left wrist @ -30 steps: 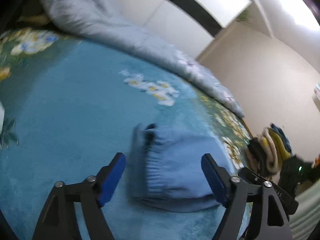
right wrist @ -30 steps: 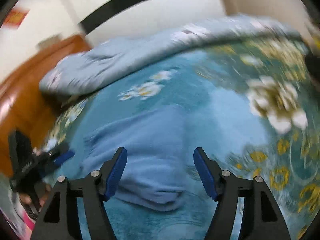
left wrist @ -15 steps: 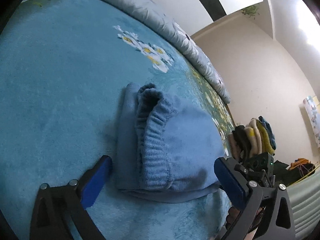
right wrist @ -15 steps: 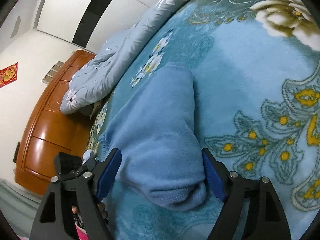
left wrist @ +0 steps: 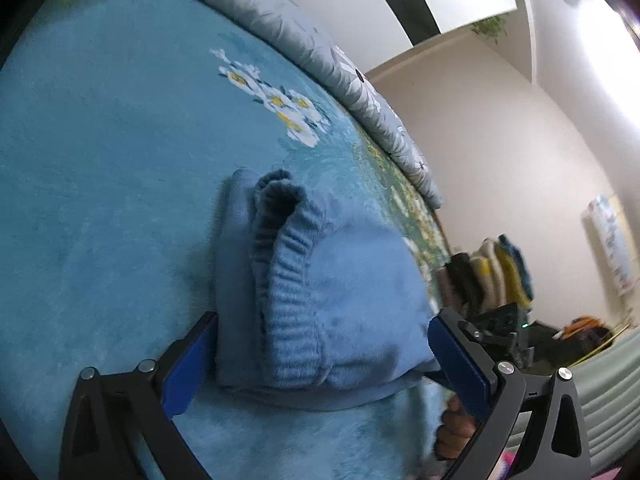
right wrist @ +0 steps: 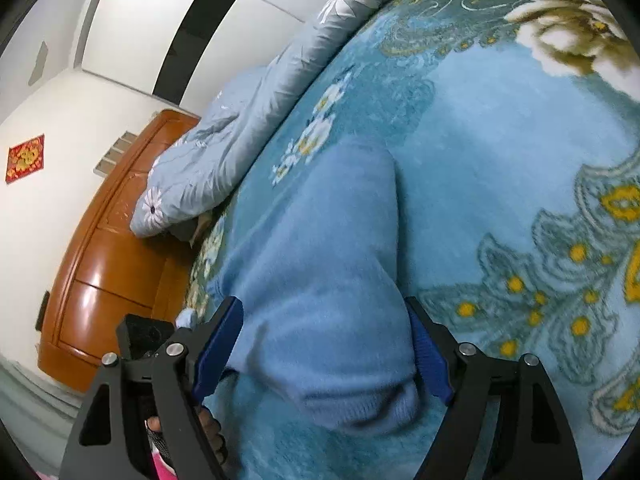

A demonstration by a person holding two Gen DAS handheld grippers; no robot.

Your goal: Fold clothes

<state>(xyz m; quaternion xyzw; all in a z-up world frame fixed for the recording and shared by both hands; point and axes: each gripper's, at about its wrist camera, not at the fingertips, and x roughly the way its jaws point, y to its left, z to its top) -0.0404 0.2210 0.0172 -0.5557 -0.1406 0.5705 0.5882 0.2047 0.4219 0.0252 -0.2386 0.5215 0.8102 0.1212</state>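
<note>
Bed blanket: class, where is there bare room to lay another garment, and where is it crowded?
Free: the plain blue blanket between the folded sweater and the rolled quilt, and the patterned stretch on its other side. Crowded: around the sweater, flanked by both grippers.

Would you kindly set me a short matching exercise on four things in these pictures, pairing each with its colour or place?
Things:
1. sweater
2. quilt
3. headboard
4. clothes pile

Descriptions:
A. glossy orange-brown wood
B. pale grey-blue with white daisies, along the bed's far edge
C. light blue, folded on the blanket
D. mixed colours, beyond the bed's edge by the wall

Pairs: 1-C, 2-B, 3-A, 4-D
</note>
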